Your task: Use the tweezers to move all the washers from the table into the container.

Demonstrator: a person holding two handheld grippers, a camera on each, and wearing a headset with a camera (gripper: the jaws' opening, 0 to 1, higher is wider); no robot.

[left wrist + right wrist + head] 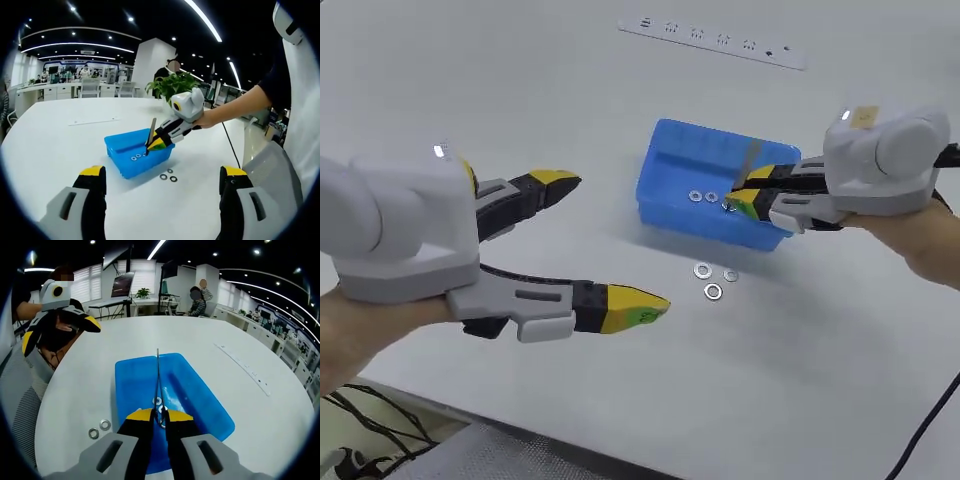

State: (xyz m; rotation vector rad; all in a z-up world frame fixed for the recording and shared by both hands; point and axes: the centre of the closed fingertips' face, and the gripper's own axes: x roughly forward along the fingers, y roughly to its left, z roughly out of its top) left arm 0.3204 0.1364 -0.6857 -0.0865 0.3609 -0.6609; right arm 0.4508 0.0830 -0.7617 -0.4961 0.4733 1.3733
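**Clerk:** First entry, far left?

**Keeper:** Left gripper (605, 243). Its jaws are wide apart and hold nothing. It hovers over the bare table (520, 90), well apart from the work.

**Clerk:** Centre?

**Keeper:** Blue container (665, 218), open top. Three washers (711, 197) lie on its floor. On the table just in front of its near wall there are three loose washers (713, 292), close together.

**Clerk:** Right?

**Keeper:** Right gripper (748, 198). Its jaws are clamped together on the tweezers (158, 375), and it is poised over the container's right end. I cannot tell whether the tweezer tips carry a washer.

**Clerk:** And the step in hand?

**Keeper:** Probably a drop-off. Bring the tips low inside the walls and ease the squeeze gently, so nothing bounces out. For the three on the table, come in at a shallow angle and pinch a single rim. Lift it above the wall before crossing.
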